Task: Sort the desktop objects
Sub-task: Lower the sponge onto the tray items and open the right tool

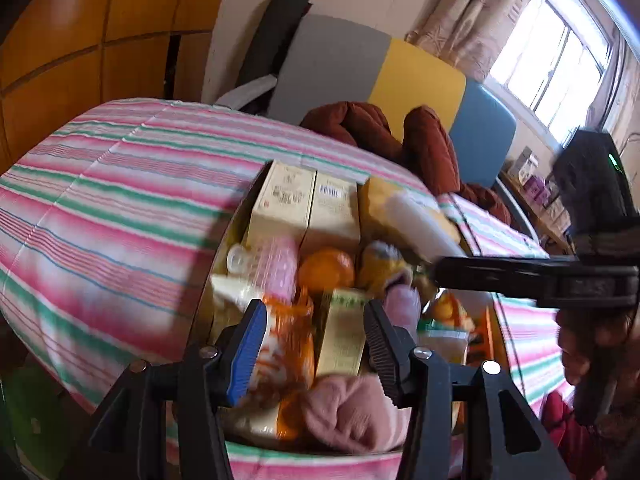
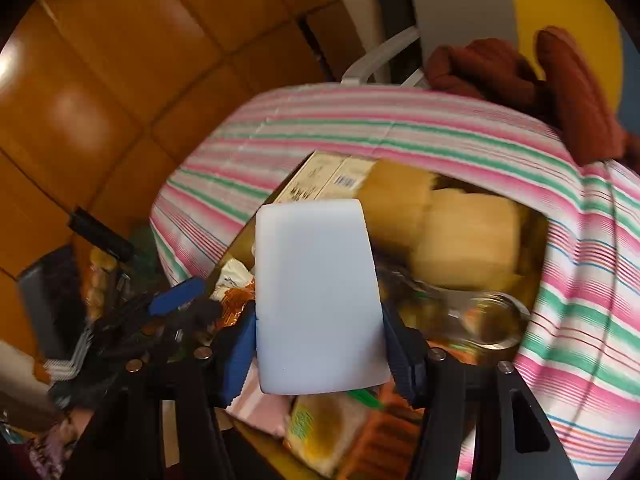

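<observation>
The right gripper (image 2: 320, 344) is clenched on a white sponge block (image 2: 318, 296), its two fingers pressed against the block's left and right sides near the lower end. The block sticks out forward past the fingertips and hangs above the open box (image 2: 536, 240) that sits on the pink, green and white striped cloth (image 2: 400, 120). In the left wrist view the same block (image 1: 420, 224) shows as a blurred white shape at the tip of the right gripper (image 1: 436, 268), over the far right part of the box.

The left gripper (image 1: 312, 344) stands wide open with nothing between its fingers. It hovers over the near end of the box, above an orange packet (image 1: 288, 344), a narrow yellow-green carton (image 1: 342, 332) and a pink fluffy cloth (image 1: 348, 408); whether either finger touches them cannot be told through the blur.

The box is crowded. Two cream cartons (image 1: 304, 204) lie side by side at its far end, with a pink bottle (image 1: 276, 268), an orange fruit (image 1: 326, 270) and a yellow toy (image 1: 382, 264) in front of them. From the right wrist view, tan padded shapes (image 2: 468, 236) fill the far right of the box, a glass jar (image 2: 492, 320) lies on its side beneath them, and a snack packet (image 2: 320, 436) sits just under the held block.
</observation>
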### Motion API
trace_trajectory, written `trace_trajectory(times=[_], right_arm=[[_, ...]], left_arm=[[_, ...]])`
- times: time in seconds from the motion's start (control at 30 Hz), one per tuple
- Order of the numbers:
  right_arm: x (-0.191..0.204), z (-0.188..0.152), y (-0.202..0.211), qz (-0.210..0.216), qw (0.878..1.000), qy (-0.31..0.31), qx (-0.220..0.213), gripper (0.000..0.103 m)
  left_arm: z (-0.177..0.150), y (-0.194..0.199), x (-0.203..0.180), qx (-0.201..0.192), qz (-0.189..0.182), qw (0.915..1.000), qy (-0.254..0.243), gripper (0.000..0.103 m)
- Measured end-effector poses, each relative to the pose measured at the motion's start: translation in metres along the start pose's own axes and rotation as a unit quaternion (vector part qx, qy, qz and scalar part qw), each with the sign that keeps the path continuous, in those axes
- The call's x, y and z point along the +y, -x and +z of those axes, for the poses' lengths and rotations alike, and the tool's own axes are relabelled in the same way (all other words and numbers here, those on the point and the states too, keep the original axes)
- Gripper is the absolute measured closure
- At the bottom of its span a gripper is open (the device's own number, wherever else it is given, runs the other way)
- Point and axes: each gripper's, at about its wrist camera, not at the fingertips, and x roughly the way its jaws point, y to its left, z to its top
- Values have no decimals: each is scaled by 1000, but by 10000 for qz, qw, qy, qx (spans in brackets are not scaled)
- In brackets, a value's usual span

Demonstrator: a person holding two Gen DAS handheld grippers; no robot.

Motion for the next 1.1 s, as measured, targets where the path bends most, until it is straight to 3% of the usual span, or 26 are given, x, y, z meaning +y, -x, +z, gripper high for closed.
trace_trajectory(times=[0.1,0.2,0.27,0.3,0.33,0.43,0.57,0.7,0.77,0.83,0.9,1.0,1.1], right_arm=[[6,2,-17,-41,9999,1,139,40],[-5,-4,3,198,9985,-417,-282,31],[-7,-9,10,130,9972,-573,-463,32],[-6,-10,9,23,9976,-525,-453,42],[0,-10,5,-94,9985,-342,-411,61],[16,-10,-20,-618,9979,162,-39,73],[30,2,-43,-742,9967,326,-57,74],[15,-1,-33,-472,9988,-134,-82,72],[10,-12,-11,-406,9984,-290,-271,62],[7,-26,8,-553,9971,-347,-397,50],[4,-41,22,-718,9958,-402,-408,48],[4,-57,29,-598,9972,-357,-284,48],[19,-66,14,-502,9987,35,-4,58]], left_arm=[[-10,7,3,-45,-134,9999,30,53],[-18,18,4,-254,-345,9990,112,53],[-21,15,3,-175,-468,9987,103,56],[-22,10,0,-64,-507,9987,26,65],[-22,6,-5,29,-490,9988,-92,70],[-24,-14,-18,313,-248,9981,-476,75],[-17,-30,-19,406,-98,9981,-456,75],[-17,-20,-8,367,-366,9986,-113,70],[-21,-9,-3,205,-402,9990,8,68],[-23,3,-4,20,-194,9998,-37,62],[-24,12,-9,-193,171,9994,-235,57],[-21,15,-12,-279,463,9983,-234,54],[-16,14,-9,-111,528,9985,59,54]])
